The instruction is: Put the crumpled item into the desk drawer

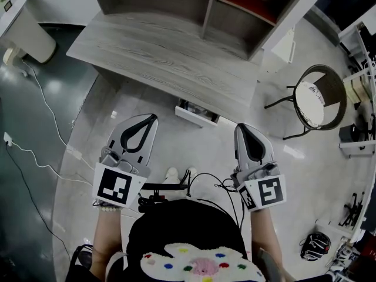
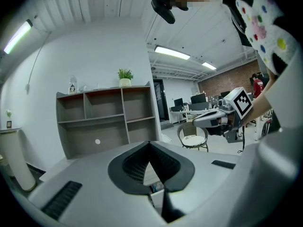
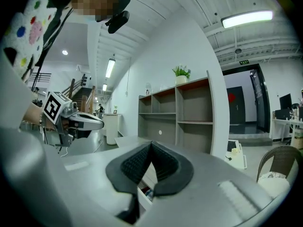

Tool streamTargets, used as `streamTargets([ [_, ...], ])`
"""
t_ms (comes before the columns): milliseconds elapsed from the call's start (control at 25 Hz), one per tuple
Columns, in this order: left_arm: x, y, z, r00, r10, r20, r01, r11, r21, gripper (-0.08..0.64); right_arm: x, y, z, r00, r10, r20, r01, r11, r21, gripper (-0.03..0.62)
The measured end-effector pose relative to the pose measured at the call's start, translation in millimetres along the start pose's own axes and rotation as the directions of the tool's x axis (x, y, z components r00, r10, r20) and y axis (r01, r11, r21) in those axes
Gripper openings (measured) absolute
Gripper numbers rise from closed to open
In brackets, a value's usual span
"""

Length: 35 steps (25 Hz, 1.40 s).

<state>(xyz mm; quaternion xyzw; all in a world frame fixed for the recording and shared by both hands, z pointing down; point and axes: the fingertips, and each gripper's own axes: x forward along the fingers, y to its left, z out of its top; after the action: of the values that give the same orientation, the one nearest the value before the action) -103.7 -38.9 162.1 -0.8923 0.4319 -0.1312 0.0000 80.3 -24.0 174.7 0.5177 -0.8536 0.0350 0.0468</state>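
The wood-grain desk (image 1: 170, 57) lies ahead of me. Its white drawer (image 1: 197, 114) stands a little way out under the front edge, with dark contents I cannot make out. No crumpled item shows clearly in any view. My left gripper (image 1: 153, 118) hangs in front of the desk, left of the drawer, shut and empty. To the drawer's right, my right gripper (image 1: 242, 127) is likewise shut and empty. In the left gripper view the jaws (image 2: 150, 144) meet at their tips, and the drawer (image 2: 155, 189) shows below them. The right gripper view shows the same: closed tips (image 3: 151, 144) above the drawer (image 3: 145, 193).
A grey shelf unit (image 1: 194, 7) stands on the desk's back. A round chair (image 1: 317, 101) is at the right, a white bin (image 1: 26, 31) at the far left. White cables (image 1: 41, 151) run over the floor at left. A dark bag (image 1: 317, 245) lies at the lower right.
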Motion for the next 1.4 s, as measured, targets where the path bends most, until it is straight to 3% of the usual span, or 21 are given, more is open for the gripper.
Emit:
streamTargets([
  [1400,8.1,1.8,2.2,1.0,-0.004,0.012,0.005,1.0,-0.028,0.008,7.1,-2.7,-3.4,1.0,0.009,-0.021,-0.008,1.0,0.021,0.008],
])
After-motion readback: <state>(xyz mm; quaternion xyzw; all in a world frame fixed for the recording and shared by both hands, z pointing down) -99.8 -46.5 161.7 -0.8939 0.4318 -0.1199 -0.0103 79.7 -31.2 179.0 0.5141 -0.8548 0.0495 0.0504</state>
